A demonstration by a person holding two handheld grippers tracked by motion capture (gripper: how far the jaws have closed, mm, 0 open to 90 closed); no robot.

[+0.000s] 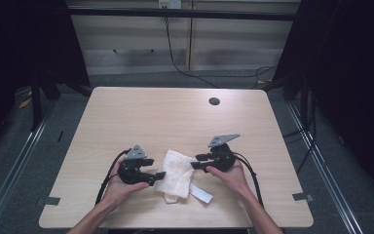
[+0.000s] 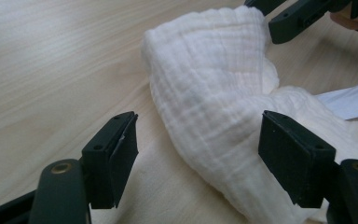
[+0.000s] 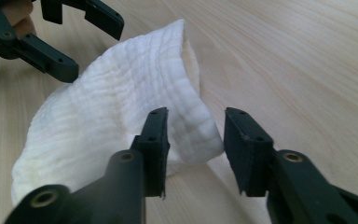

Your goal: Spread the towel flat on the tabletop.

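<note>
A crumpled white gauze cloth [image 1: 175, 173] lies on the wooden table [image 1: 175, 112] near its front edge. From the left, my left gripper [image 1: 158, 176] reaches the cloth. In the left gripper view its jaws [image 2: 205, 158] stand wide with a fold of the cloth [image 2: 214, 93] between them, close to one pad and clear of the other. My right gripper [image 1: 197, 162] comes in from the right. Its jaws [image 3: 196, 149] stand apart around a corner of the cloth [image 3: 121, 107], not pressing it. A white label strip [image 1: 200, 193] sticks out from under the cloth.
A dark round cable hole [image 1: 214, 101] sits at the table's far right. Grey tape marks [image 1: 51, 200] lie on the floor by the front corners. Black stands and cables flank the table, and light panels back it.
</note>
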